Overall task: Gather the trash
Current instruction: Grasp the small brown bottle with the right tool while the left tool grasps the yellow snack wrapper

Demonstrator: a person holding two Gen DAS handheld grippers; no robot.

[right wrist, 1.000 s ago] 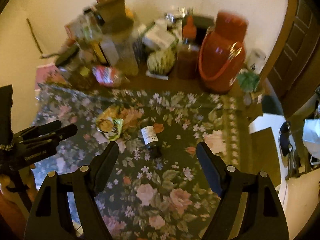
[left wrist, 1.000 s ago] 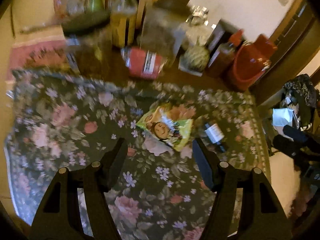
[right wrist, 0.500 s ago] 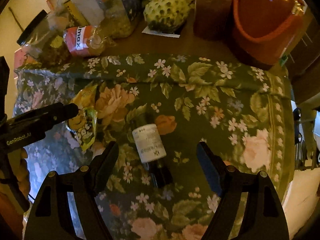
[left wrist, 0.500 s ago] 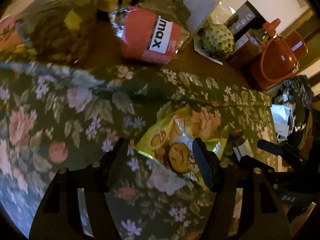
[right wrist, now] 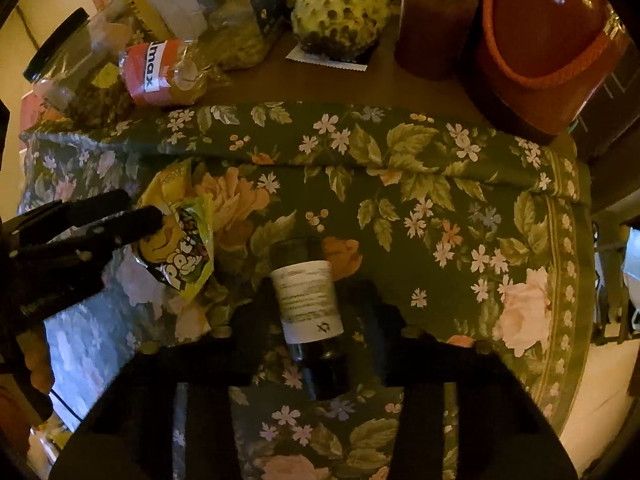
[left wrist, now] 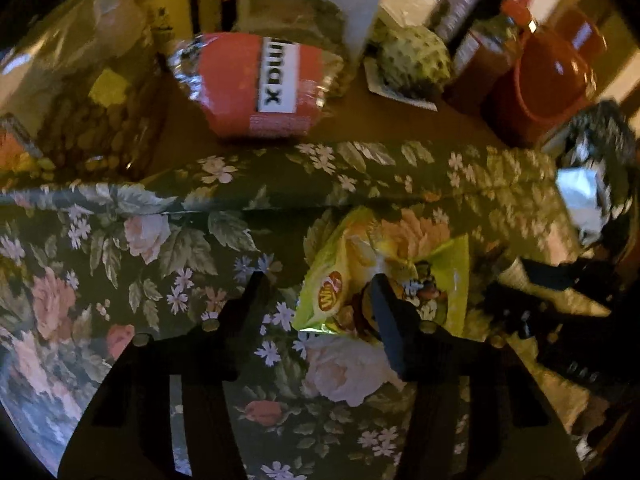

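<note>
- Across the near half of the table, a floral tablecloth [right wrist: 420, 168] is spread, with its bordered edge seen at the right, where the surface drops away to the floor; open cloth is left to the right of the bottle.
- Behind the cloth's folded far edge, bare wood is crowded with a red thermos jug [right wrist: 548, 48], a custard apple [right wrist: 340, 12], a black-lidded jar [right wrist: 76, 68] and a red packet [left wrist: 260, 84], so little free room is left there.
- On the red packet, the letters "max" can be read; the print on the bottle's white label is too blurred to be made out.
- A small dark glass bottle [right wrist: 308, 312] is laid on its side on the cloth, its long axis running from far to near, tilted slightly right at the near end.
- The right gripper [right wrist: 316, 320] has just been closing, and the bottle is clenched between its fingers.
- A yellow-green snack wrapper [left wrist: 384, 276] is lying crumpled just left of the bottle.
- The left gripper [left wrist: 320, 296] has just been closing; its right finger [left wrist: 388, 320] is laid over the wrapper, the left finger on bare cloth, and no pinch is made.
</note>
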